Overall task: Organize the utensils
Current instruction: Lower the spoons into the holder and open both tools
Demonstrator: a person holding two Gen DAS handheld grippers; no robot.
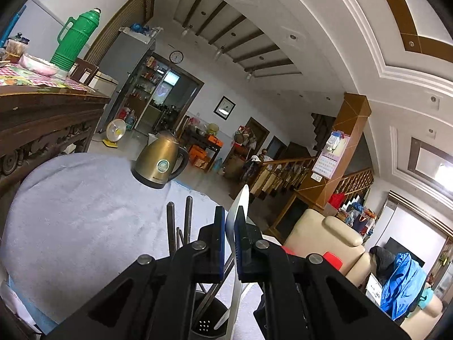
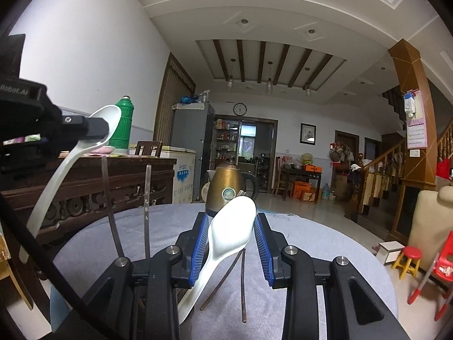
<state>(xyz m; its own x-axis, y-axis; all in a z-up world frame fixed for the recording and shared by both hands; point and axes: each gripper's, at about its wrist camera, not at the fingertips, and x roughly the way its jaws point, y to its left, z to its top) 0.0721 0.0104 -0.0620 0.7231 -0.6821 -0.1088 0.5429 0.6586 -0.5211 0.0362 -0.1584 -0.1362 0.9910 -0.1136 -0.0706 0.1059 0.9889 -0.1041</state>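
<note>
My left gripper [image 1: 230,212] is shut on a white spoon [image 1: 244,198], seen edge-on between the blue pads. The spoon's handle runs down towards a dark utensil holder [image 1: 211,310] that holds metal chopsticks [image 1: 170,226]. In the right wrist view, my right gripper [image 2: 231,221] is shut across the bowl of a second white spoon [image 2: 232,226], whose handle slants down to the left. The left gripper [image 2: 103,130] with its spoon [image 2: 56,175] shows at upper left. Upright chopsticks [image 2: 147,206] and leaning ones [image 2: 243,283] stand near; the holder is hidden there.
A brass kettle [image 1: 158,164] stands at the far side of the round table under a grey cloth [image 1: 79,212]. A carved wooden sideboard [image 1: 42,113] carries a green thermos [image 1: 75,39]. A cream armchair [image 1: 325,240] and red stools [image 2: 407,260] stand to the right.
</note>
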